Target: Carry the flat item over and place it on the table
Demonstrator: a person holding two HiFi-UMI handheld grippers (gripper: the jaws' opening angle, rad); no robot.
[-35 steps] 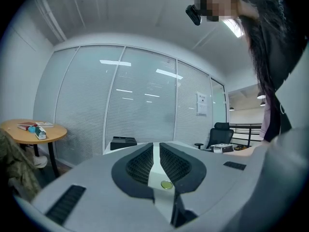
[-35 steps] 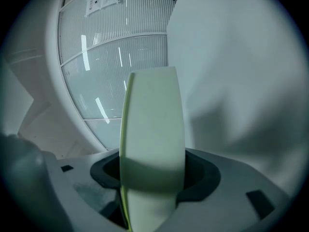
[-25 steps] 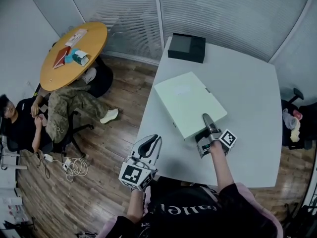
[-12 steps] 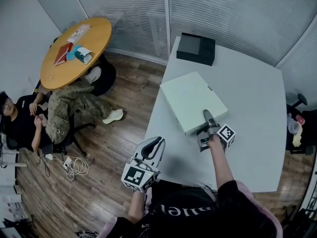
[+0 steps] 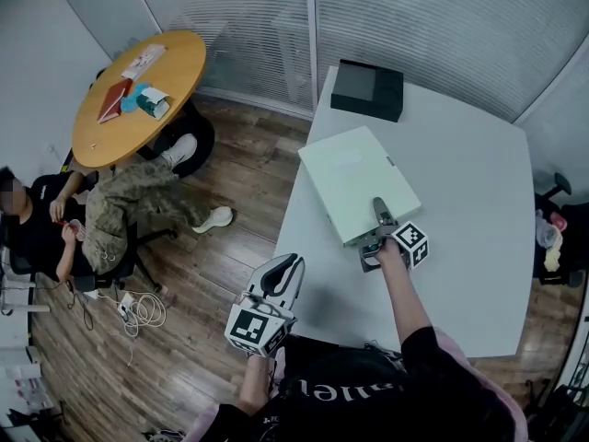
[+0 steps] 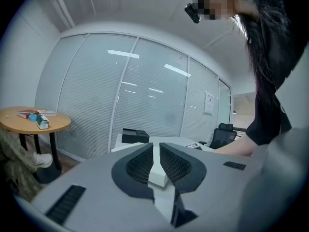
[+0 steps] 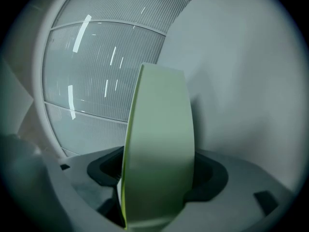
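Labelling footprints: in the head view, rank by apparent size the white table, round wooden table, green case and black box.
white table
round wooden table and green case: too alike to rank
black box

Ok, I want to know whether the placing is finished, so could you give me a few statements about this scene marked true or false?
1. The pale green flat box lies on the white table. True.
2. The black box sits on the round wooden table. False: it sits at the white table's far edge.
3. The left gripper holds the flat box. False: it holds nothing.
4. The flat box's edge stands between the right gripper's jaws. True; they have just been opening.
5. A seated person is near the round wooden table. True.
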